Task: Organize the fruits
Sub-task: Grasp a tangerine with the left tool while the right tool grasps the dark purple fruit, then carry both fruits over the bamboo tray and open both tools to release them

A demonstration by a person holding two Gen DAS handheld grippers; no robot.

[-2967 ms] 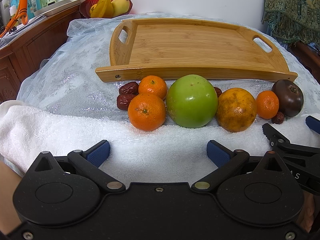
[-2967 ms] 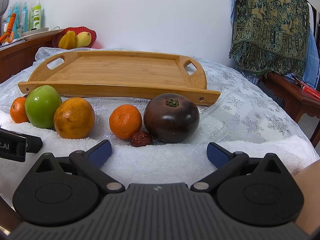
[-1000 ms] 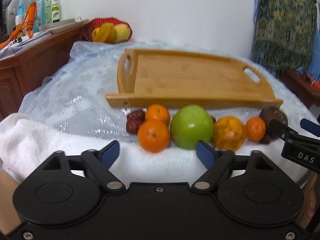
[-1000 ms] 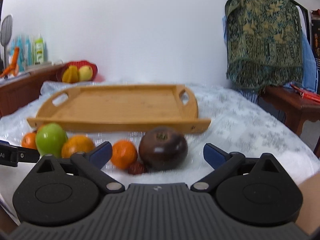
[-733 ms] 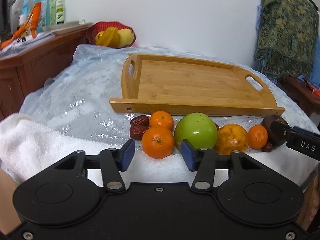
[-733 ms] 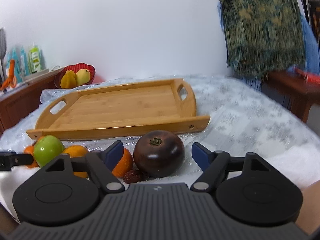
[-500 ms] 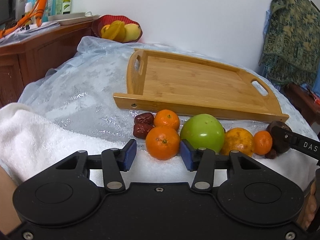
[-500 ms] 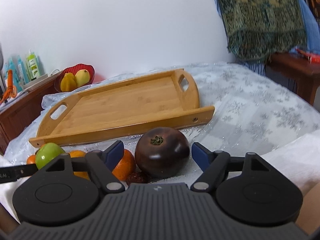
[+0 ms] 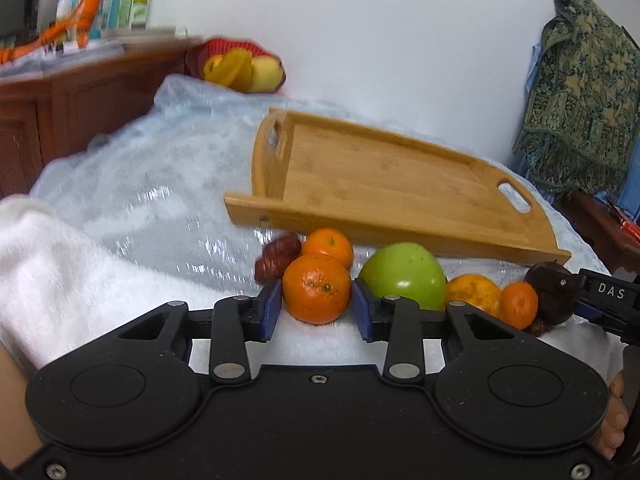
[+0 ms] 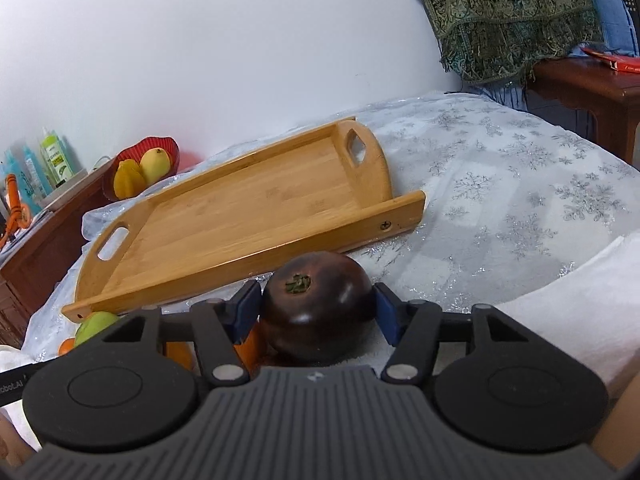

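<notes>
One tray (image 9: pixel 384 184), bare, lies on the counter (image 9: pixel 132 200) behind the fruit row. Row, left to right: two dates (image 9: pixel 276 254); two oranges, the near orange (image 9: pixel 317 288) between the left gripper (image 9: pixel 316 309) jaws, which have just been closing and now grip it; one apple (image 9: pixel 404 276); one large citrus (image 9: pixel 474 290); one small orange (image 9: pixel 519 305); one dark fruit (image 10: pixel 318 304), gripped by the right gripper (image 10: pixel 316 312), jaws likewise just closing. A further date shows dimly beneath it.

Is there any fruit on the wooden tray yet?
No, the wooden tray is bare, and the fruit, like the green apple, sits on the towel in front of it.
</notes>
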